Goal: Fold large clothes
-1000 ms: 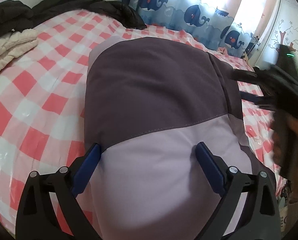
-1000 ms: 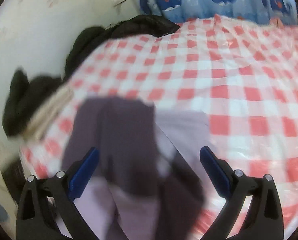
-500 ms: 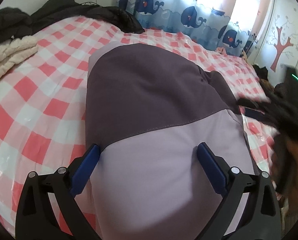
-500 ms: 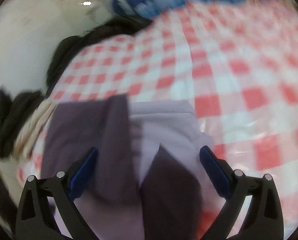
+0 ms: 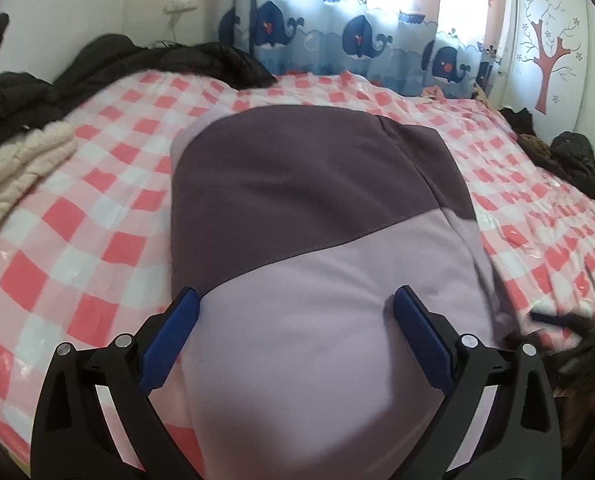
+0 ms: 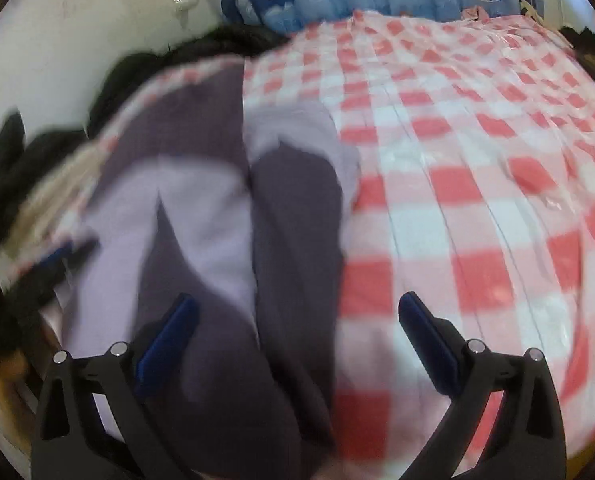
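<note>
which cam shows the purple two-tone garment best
The left wrist view: the purple garment lies sharp and nearly whole on the checked bed cover, its dark-to-lilac seam clear. The right wrist view shows only a motion-blurred stretch of it on the left, with a dark folded part on top.

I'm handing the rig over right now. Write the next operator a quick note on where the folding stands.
Left hand-held gripper: open, empty, over the light end of the purple garment.
Right hand-held gripper: open, empty, over the garment's right edge; view blurred.
The garment lies on the checked bed cover, sides apparently already folded in to a narrow shape.
Left: probably fold it end to end, then smooth it. Other clothes are piled at the bed's left edge.
</note>
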A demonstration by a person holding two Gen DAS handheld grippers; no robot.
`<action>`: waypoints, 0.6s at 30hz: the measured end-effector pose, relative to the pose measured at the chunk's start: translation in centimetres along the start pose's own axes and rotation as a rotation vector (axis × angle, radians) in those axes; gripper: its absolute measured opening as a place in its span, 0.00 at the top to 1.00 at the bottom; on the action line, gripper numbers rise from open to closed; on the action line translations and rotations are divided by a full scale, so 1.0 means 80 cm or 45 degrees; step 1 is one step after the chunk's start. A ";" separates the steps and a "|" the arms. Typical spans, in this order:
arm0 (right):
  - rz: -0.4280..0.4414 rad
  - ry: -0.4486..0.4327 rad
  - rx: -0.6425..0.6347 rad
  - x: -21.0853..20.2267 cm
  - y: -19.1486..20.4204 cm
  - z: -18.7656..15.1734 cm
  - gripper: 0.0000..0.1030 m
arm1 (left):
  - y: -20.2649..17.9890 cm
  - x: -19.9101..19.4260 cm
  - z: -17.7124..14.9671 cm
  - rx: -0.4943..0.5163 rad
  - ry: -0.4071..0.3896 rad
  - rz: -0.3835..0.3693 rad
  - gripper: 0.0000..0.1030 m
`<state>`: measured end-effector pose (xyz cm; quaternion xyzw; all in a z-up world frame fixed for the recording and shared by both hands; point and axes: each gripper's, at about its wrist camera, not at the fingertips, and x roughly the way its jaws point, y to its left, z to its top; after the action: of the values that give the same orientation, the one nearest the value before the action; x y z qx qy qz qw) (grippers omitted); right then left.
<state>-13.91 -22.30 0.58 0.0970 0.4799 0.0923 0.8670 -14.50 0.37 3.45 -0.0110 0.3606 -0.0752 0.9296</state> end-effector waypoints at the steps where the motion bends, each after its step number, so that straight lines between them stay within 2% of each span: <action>1: 0.001 0.040 0.003 0.011 -0.002 -0.009 0.07 | -0.004 -0.001 -0.001 0.015 -0.005 0.004 0.09; 3: 0.082 0.101 0.126 0.030 -0.021 -0.017 0.07 | -0.011 -0.004 -0.004 0.051 -0.024 0.048 0.09; 4: 0.096 0.110 0.163 0.024 -0.026 -0.019 0.07 | -0.010 -0.006 -0.005 0.047 -0.030 0.051 0.09; 6: 0.019 0.024 0.084 -0.010 -0.014 -0.016 0.07 | -0.003 -0.008 -0.004 0.020 -0.028 0.027 0.09; 7: 0.007 0.019 0.065 -0.018 -0.007 -0.020 0.07 | -0.002 -0.008 -0.004 0.014 -0.025 0.012 0.09; 10: 0.052 0.164 0.087 0.012 -0.011 -0.048 0.07 | -0.010 -0.009 -0.007 0.049 -0.028 0.023 0.09; 13: 0.078 0.199 0.103 0.016 -0.018 -0.043 0.07 | -0.012 -0.010 -0.007 0.061 -0.040 0.043 0.09; 15: 0.028 0.167 0.037 -0.002 -0.009 -0.031 0.07 | -0.006 -0.010 -0.006 0.037 -0.039 0.038 0.09; 18: -0.007 0.046 -0.021 -0.040 0.005 -0.004 0.07 | 0.003 -0.010 -0.005 0.005 -0.034 0.023 0.09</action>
<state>-15.90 -22.71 3.10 0.0867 0.4949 0.0956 0.8593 -15.33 0.76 3.69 -0.0069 0.3480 -0.0674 0.9351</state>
